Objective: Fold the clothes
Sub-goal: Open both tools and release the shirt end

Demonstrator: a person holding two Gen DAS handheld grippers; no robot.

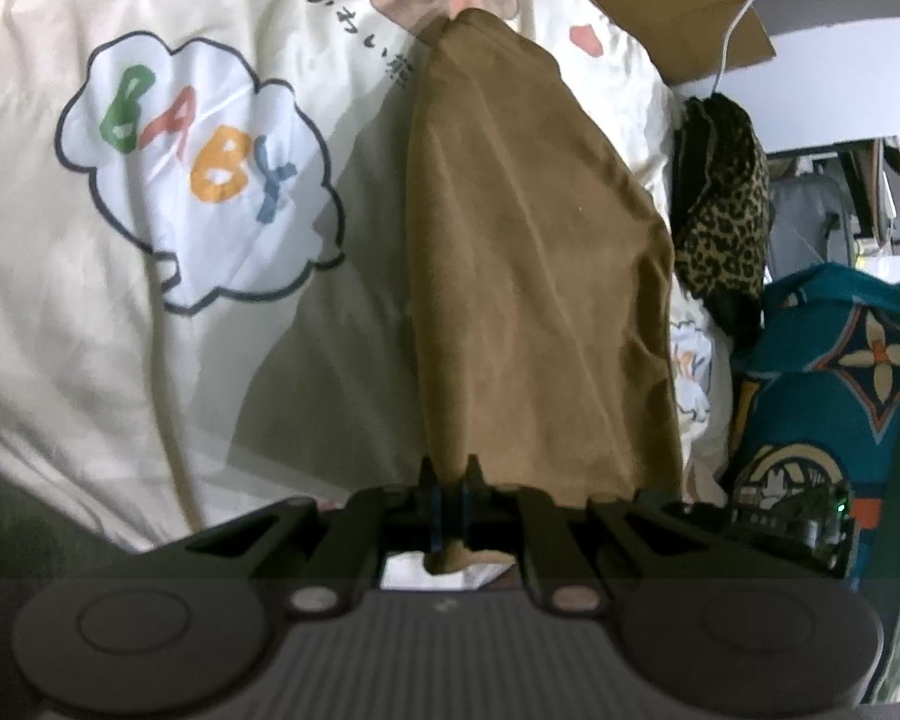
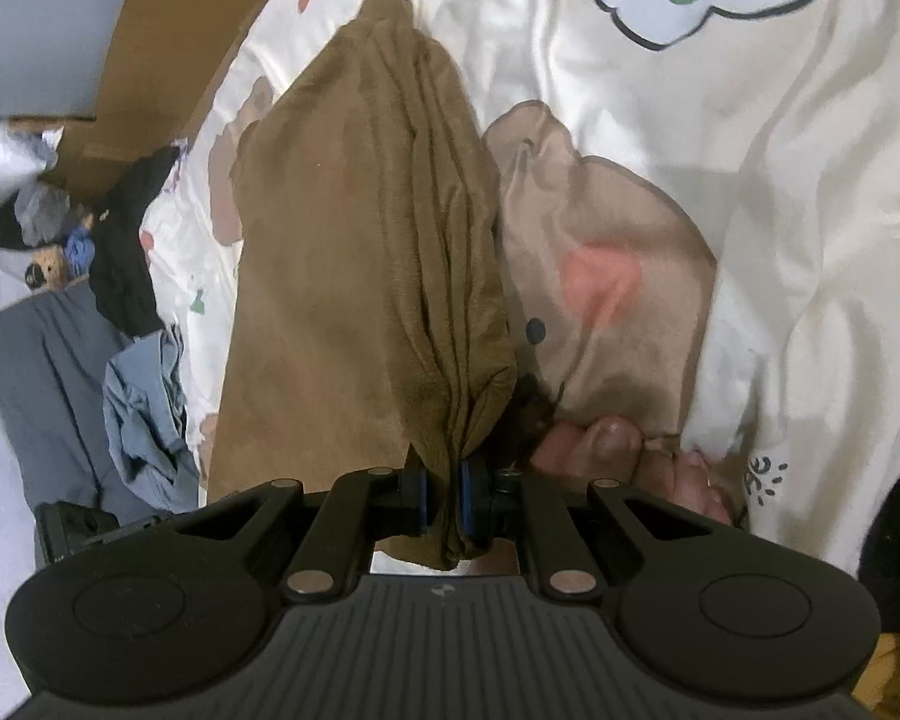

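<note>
We hold the brown garment [image 1: 528, 252] stretched above the quilt [image 1: 168, 360], one end in each gripper: the left gripper [image 1: 448, 483] has its jaws clamped on a corner, the right gripper [image 2: 444, 489] on a bunched edge. It hangs doubled lengthwise, so some folding shows; it is not yet a laid-down stack. Right of the quilt waits a leopard-print piece [image 1: 726, 210]

Left gripper [image 1: 450, 474] and right gripper [image 2: 444, 474], jaws of both apparently clamped together, each gripping cloth
</note>
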